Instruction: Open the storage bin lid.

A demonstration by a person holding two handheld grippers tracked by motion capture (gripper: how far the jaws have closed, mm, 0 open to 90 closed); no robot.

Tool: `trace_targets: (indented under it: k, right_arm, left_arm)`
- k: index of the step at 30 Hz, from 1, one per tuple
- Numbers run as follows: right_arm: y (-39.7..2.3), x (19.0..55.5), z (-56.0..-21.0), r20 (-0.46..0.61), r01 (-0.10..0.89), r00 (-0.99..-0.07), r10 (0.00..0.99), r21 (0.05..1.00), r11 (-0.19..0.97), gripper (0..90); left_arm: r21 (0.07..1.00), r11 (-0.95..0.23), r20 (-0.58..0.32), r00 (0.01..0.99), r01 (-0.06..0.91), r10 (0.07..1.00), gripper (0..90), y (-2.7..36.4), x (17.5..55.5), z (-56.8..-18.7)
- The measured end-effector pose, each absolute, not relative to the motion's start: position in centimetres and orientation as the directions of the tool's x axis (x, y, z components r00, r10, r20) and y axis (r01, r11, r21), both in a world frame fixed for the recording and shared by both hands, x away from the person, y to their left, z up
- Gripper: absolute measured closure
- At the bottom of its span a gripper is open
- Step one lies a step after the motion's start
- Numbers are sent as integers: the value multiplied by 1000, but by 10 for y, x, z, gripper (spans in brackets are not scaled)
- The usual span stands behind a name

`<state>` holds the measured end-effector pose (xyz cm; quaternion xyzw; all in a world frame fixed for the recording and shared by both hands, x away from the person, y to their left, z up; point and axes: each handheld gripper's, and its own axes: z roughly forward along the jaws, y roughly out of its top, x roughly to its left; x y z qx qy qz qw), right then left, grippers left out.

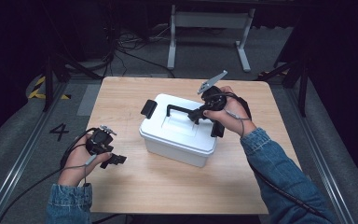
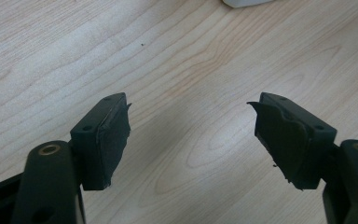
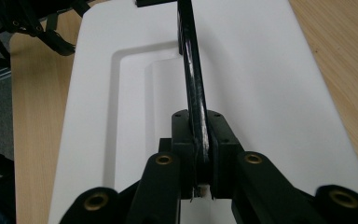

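A white plastic box [image 1: 179, 135] with a white lid [image 3: 261, 84] stands in the middle of the wooden table [image 1: 158, 186]. Its black carry handle [image 1: 179, 109] stands raised above the lid. My right gripper [image 1: 200, 113] reaches in from the right and is shut on that handle [image 3: 192, 70], its pads pressed against both sides of the bar. A black latch [image 1: 148, 108] sits at the box's left end. My left gripper [image 1: 115, 160] rests low over the table at the left, open, with bare wood between its pads [image 2: 114, 135].
The table's front and left parts lie free around the box. Beyond the far edge stand a white metal frame [image 1: 209, 28] and loose cables [image 1: 126, 46] on the grey floor. A floor mark "4" [image 1: 58, 131] lies to the left.
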<state>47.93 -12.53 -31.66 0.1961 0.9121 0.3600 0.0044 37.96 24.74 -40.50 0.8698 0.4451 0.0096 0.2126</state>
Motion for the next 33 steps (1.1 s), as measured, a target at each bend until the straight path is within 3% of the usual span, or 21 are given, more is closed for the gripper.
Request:
trace_targets:
  k: [33]
  right_arm:
    - [-140, 474, -271, 93, 300, -932, 349, 740, 603, 848]
  left_arm:
    - [379, -513, -173, 604, 770, 778, 270, 248, 380, -405]
